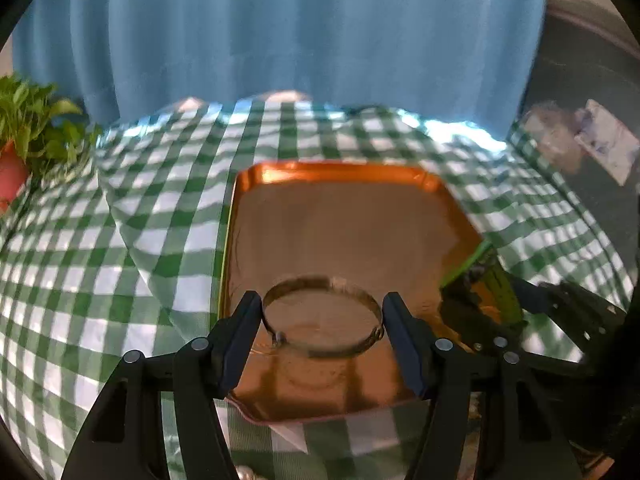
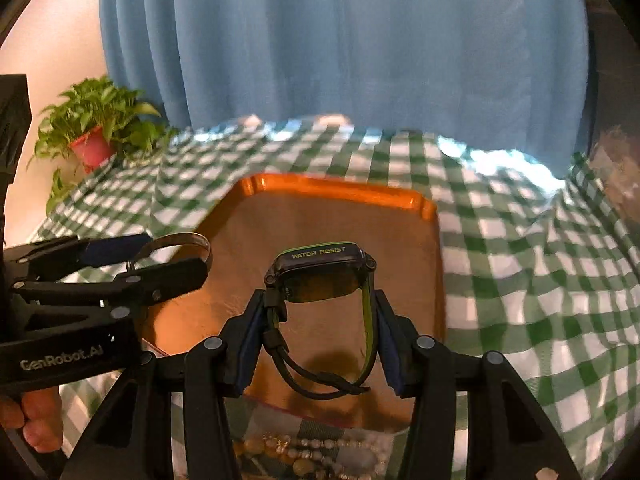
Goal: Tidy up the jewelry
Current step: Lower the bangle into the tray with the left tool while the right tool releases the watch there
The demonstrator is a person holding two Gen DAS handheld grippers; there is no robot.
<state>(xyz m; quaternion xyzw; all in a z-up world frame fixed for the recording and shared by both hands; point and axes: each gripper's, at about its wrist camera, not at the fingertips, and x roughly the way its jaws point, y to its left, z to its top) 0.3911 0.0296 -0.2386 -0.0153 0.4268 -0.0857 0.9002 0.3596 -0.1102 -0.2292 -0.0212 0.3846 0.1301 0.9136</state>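
Observation:
My left gripper (image 1: 322, 312) is shut on a thin metal bangle (image 1: 320, 280) and holds it just above the near part of a copper tray (image 1: 340, 208). My right gripper (image 2: 320, 316) is shut on a black and green digital watch (image 2: 322, 276), held by its strap over the tray (image 2: 340, 188). The left gripper and its bangle (image 2: 176, 240) also show at the left of the right wrist view, over the tray's left edge. The right gripper and watch (image 1: 480, 276) show at the right of the left wrist view.
The tray lies on a green and white checked cloth (image 1: 120, 240). A beaded necklace (image 2: 312, 448) lies on the cloth near the tray's front edge. A potted plant (image 2: 96, 128) stands at the far left. A blue curtain (image 2: 340, 40) hangs behind.

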